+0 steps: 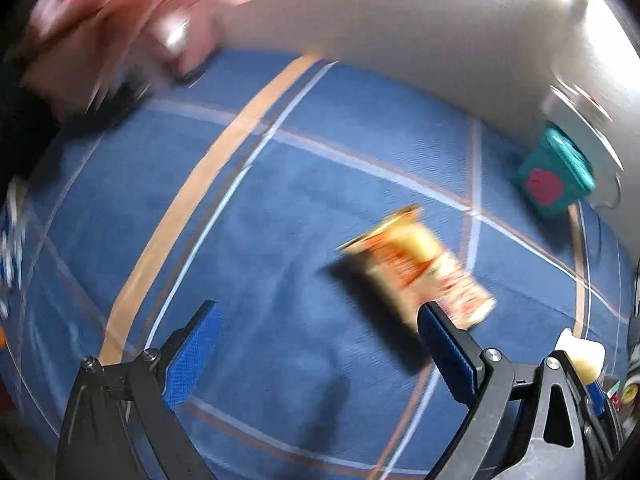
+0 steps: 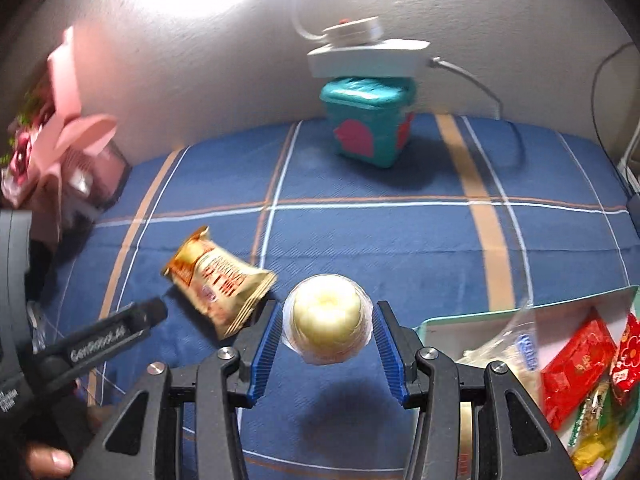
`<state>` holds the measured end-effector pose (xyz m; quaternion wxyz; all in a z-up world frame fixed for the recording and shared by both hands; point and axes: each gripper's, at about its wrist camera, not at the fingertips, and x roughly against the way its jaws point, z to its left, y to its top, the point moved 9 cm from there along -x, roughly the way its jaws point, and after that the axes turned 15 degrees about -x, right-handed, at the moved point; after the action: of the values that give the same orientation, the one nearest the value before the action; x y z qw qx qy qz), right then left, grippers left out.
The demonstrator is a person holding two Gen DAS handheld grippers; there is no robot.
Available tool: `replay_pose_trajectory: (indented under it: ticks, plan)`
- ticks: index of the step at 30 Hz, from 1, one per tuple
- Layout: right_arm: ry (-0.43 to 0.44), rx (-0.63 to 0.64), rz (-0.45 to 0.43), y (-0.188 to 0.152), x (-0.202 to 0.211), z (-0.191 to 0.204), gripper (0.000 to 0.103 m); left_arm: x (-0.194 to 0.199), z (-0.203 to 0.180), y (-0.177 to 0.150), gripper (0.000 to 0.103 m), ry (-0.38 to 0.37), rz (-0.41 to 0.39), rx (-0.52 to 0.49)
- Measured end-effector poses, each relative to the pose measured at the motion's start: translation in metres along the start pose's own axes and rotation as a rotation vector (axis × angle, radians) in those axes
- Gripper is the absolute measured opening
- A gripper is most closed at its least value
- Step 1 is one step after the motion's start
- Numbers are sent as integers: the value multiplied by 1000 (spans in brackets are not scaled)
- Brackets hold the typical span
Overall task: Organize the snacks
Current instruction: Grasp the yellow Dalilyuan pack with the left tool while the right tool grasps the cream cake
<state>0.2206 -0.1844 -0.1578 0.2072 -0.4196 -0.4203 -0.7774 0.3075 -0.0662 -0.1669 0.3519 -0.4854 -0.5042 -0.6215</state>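
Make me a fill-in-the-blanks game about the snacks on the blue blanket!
1. The right gripper is shut on a round, pale ____ snack in clear wrap.
2. The left gripper holds ____ between its pads.
3. The orange snack packet lies flat on the ____ blanket.
4. The teal box by the wall has ____ shapes on its sides.

Missing words: yellow; nothing; blue; pink

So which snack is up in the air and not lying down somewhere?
The round pale bun in clear wrap, pinched between the right gripper's jaws. The orange packet lies alone on the blue blanket, and the red packets sit in the tray.
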Motion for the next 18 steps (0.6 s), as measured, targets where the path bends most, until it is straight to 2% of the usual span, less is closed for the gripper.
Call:
replay_pose_trajectory:
  ticks: [4, 13, 16, 18]
  plan:
    - [-2, -28, -42, 10, 8, -10, 50, -7, -22, 10, 97, -95, 28, 6]
    - [6, -87, -75, 25, 20, -36, 50, -37, -38, 25, 95, -138, 69, 103]
    - [9, -98, -70, 25, 19, -41, 50, -41, -41, 25, 78, -140, 75, 128]
    - [8, -102, -62, 24, 18, -43, 50, -38, -42, 24, 62, -124, 71, 123]
